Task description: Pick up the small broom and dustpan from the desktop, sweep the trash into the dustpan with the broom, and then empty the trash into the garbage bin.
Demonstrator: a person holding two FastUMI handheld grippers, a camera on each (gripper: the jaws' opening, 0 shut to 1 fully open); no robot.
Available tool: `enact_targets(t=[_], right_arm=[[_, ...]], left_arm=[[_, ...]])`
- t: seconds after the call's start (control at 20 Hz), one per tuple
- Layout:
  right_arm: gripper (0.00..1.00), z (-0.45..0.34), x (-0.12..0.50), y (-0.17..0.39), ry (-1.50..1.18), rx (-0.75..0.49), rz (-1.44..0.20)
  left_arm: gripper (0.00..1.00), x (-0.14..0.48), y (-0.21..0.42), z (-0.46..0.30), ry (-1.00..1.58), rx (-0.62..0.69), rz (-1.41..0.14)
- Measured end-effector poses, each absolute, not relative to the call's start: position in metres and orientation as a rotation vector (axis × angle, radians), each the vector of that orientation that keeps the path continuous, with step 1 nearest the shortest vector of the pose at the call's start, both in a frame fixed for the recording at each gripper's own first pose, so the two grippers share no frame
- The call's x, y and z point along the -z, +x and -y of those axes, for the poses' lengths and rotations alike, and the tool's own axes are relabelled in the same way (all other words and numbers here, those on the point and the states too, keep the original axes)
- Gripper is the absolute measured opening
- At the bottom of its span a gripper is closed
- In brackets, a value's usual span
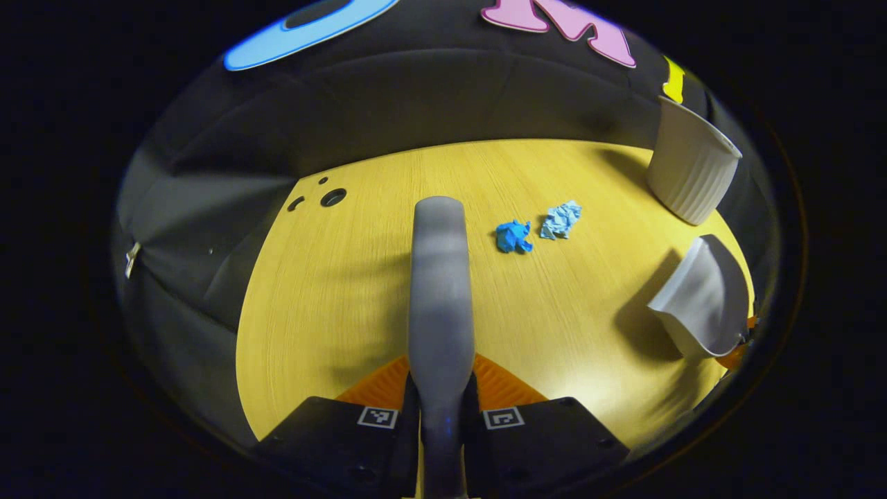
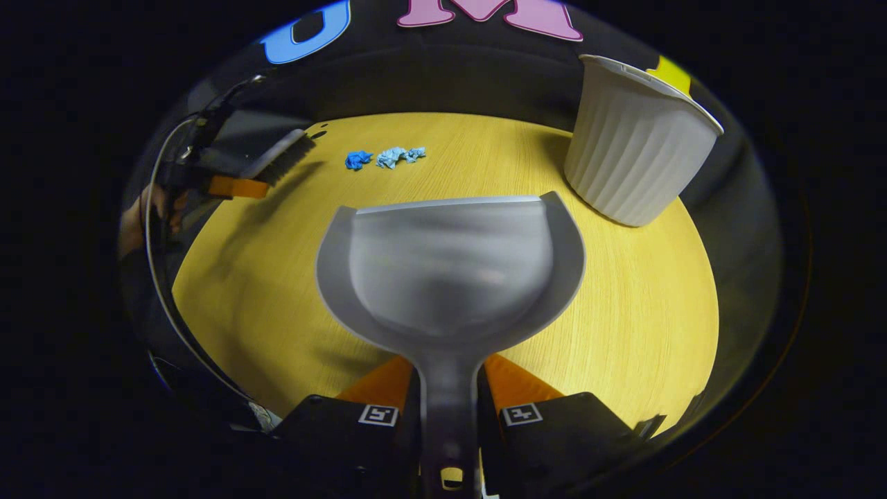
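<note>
Looking for writing, no brand name or readable word shows on any of the things; small square black-and-white code marks sit on the black bodies of both grippers. The left gripper (image 1: 441, 388) has its jaws closed tight on the grey handle of the small broom (image 1: 439, 277), which sticks out forward over the yellow wooden bench (image 1: 332, 291). From this camera the bristles are hidden under the handle, but the right gripper view shows the broom (image 2: 280, 158) from the side, with dark bristles, held above the far left part of the bench by an orange-fingered gripper; the hand behind it is dim and hard to make out. The right gripper (image 2: 449, 388) has its jaws closed on the handle of the grey dustpan (image 2: 450, 270), whose wide scoop faces away; its handle end is cut off at the bottom. In the left gripper view the dustpan (image 1: 700, 298) is off at the right edge, tilted, partly cut off. Two bits of trash lie on the bench just beside each other, a dark blue paper ball (image 1: 513, 236) and a light blue paper ball (image 1: 560, 220), well apart from the dustpan. The white ribbed garbage bin (image 2: 634, 149) stands upright at the far right of the bench.
</note>
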State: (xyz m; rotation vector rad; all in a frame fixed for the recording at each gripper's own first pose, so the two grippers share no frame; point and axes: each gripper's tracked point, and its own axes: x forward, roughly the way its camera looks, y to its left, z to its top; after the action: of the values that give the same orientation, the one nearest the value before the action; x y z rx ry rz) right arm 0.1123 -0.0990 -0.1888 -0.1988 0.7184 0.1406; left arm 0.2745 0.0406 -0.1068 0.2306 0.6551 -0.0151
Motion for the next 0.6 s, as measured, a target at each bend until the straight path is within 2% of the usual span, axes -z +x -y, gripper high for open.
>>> enact_targets(t=[0.1, 0.2, 0.3, 0.35, 0.45, 0.6], right_arm=[[0.39, 0.101, 0.189, 0.111, -0.201, -0.157, -0.728], [0.40, 0.105, 0.189, 0.111, -0.203, -0.174, -0.743], [0.39, 0.110, 0.192, 0.113, -0.218, -0.189, -0.754], [0.39, 0.112, 0.193, 0.114, -0.221, -0.197, -0.760], [0.39, 0.115, 0.195, 0.118, -0.223, -0.212, -0.770], [0.32, 0.118, 0.202, 0.125, -0.233, -0.234, -0.785]], left_arm=[[0.34, 0.106, 0.302, -0.035, 0.272, 0.036, -0.667], [0.27, 0.101, 0.328, -0.032, 0.345, 0.050, -0.666], [0.34, 0.099, 0.353, -0.023, 0.439, 0.090, -0.673], [0.31, 0.100, 0.364, -0.018, 0.494, 0.115, -0.675], [0.30, 0.102, 0.382, -0.005, 0.590, 0.179, -0.683], [0.30, 0.102, 0.406, 0.012, 0.724, 0.270, -0.681]])
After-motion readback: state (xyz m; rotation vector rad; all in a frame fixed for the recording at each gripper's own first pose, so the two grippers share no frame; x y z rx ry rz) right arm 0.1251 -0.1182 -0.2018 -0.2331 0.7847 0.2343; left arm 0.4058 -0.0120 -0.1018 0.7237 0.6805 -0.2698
